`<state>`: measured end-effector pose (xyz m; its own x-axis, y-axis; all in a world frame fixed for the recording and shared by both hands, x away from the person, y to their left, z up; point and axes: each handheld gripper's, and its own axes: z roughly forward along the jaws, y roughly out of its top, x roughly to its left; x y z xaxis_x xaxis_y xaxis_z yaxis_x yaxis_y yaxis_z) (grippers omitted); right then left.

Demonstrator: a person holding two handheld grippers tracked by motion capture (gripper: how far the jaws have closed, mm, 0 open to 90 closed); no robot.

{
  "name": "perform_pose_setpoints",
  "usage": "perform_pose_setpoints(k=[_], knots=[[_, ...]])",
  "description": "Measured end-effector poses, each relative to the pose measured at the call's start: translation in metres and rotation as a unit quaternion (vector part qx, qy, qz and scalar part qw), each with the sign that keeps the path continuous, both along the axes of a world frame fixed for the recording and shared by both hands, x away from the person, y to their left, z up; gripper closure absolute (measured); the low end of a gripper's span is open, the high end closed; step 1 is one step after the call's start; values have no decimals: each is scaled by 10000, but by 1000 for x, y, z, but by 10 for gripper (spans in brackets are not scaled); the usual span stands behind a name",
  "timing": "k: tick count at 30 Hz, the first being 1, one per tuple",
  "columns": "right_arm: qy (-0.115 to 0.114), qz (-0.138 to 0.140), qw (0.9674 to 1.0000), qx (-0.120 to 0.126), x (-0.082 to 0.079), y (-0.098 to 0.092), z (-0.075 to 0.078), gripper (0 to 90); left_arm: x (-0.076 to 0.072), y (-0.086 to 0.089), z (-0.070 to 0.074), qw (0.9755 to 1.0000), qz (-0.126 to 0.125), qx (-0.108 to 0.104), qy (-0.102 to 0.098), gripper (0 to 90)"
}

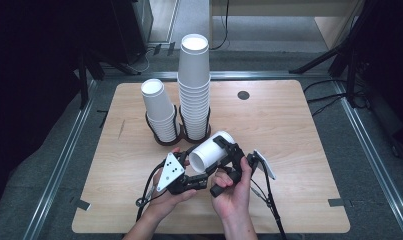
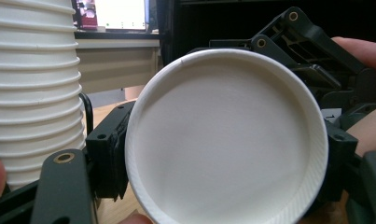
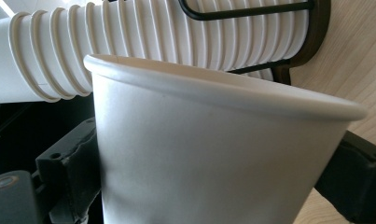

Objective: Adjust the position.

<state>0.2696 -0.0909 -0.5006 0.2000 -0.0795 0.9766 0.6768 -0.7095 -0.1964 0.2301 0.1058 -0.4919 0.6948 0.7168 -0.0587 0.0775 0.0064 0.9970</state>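
Note:
A white paper cup (image 1: 211, 152) lies on its side above the table's near middle, with my right gripper (image 1: 224, 150) shut on its wall near the base. In the right gripper view the cup (image 3: 213, 158) sits between the two black jaws of the right gripper (image 3: 218, 144), rim away from the camera. My left gripper (image 1: 199, 181) is just below and left of the cup's mouth and points into it. Its view looks straight into the cup (image 2: 227, 140), and the left gripper (image 2: 220, 161) stands open, jaws wide apart either side of the rim.
Behind the cup, a tall stack of white cups (image 1: 194, 85) and a shorter stack (image 1: 159, 107) stand in a black wire holder (image 1: 179, 136). The wooden table (image 1: 299, 150) has bare room to the right and left. A small dark disc (image 1: 243, 95) lies at the back.

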Motion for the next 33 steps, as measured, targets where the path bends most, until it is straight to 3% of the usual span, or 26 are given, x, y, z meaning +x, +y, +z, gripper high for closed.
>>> perform_pose_setpoints(k=[6, 14, 16, 21, 33], knots=[[-73, -80, 9999, 36, -2, 2, -1, 96, 0, 1, 0, 10000, -18, 19, 4, 234], [-64, -63, 9999, 46, -3, 4, -3, 120, 2, 6, 2, 9998, -99, 70, 151, 199], [-78, -78, 9999, 81, -3, 5, -3, 121, 1, 6, 4, 9997, -164, 41, 199, 144], [-112, -75, 9999, 108, -3, 4, -3, 123, 1, 6, 5, 9997, -112, 33, 202, 117], [-129, -169, 9997, 87, -1, 0, -3, 124, 2, 10, 8, 9997, -105, -31, 205, 130]])
